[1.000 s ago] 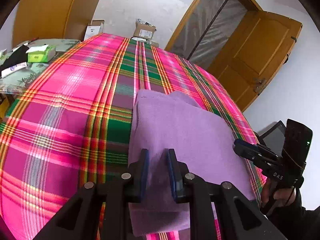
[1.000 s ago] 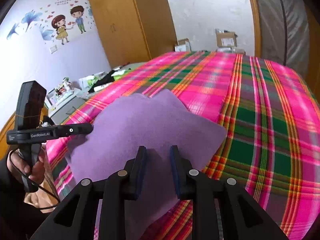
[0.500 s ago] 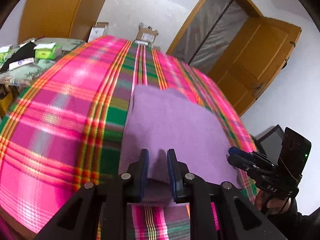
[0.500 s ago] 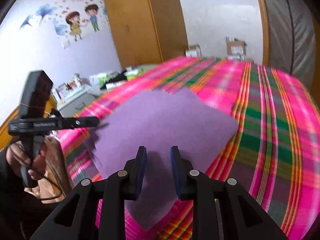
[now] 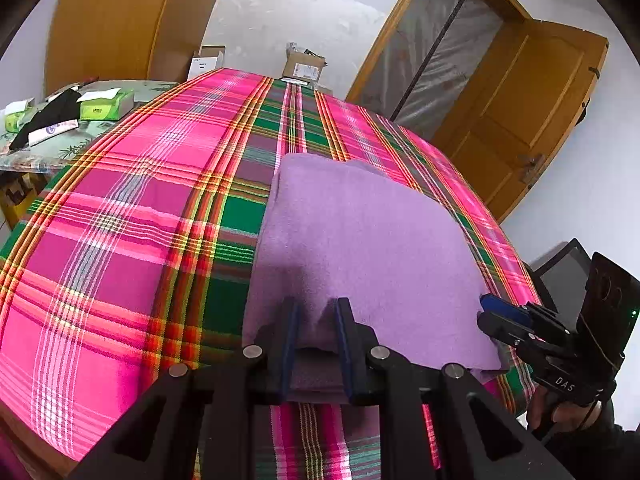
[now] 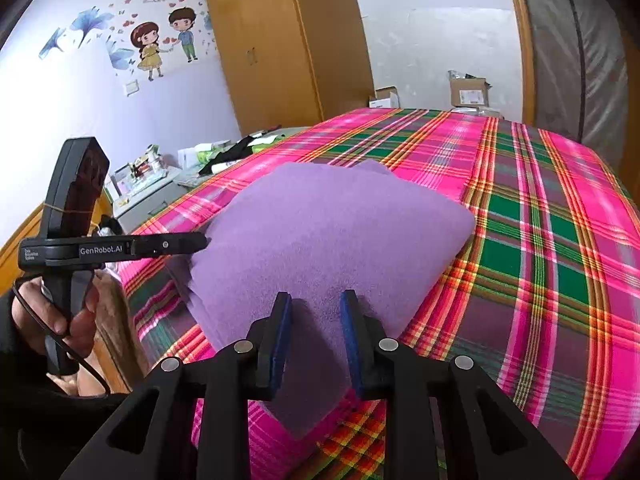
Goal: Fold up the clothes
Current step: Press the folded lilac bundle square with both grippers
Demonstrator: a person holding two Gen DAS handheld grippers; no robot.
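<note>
A folded purple cloth (image 5: 360, 240) lies on the pink and green plaid bedspread (image 5: 120, 240), near the bed's front edge. My left gripper (image 5: 314, 308) is shut on the cloth's near edge, which bunches up between its blue pads. In the right wrist view the same cloth (image 6: 328, 232) runs between the pads of my right gripper (image 6: 316, 300), which is shut on its near corner. The left gripper (image 6: 200, 240) shows there at the cloth's left corner, held by a hand (image 6: 52, 312). The right gripper (image 5: 492, 312) shows in the left wrist view at the cloth's right corner.
The plaid bedspread (image 6: 560, 240) stretches far beyond the cloth. A side table (image 5: 60, 136) with green boxes and a dark item stands left of the bed. Cardboard boxes (image 5: 302, 66) sit on the floor at the far end. A wooden door (image 5: 520, 120) stands open at the right, a wardrobe (image 6: 288, 40) at the back.
Both grippers have drawn back a little toward the bed's near edge with the cloth still in them. The cloth's near edge now sits closer to that edge.
</note>
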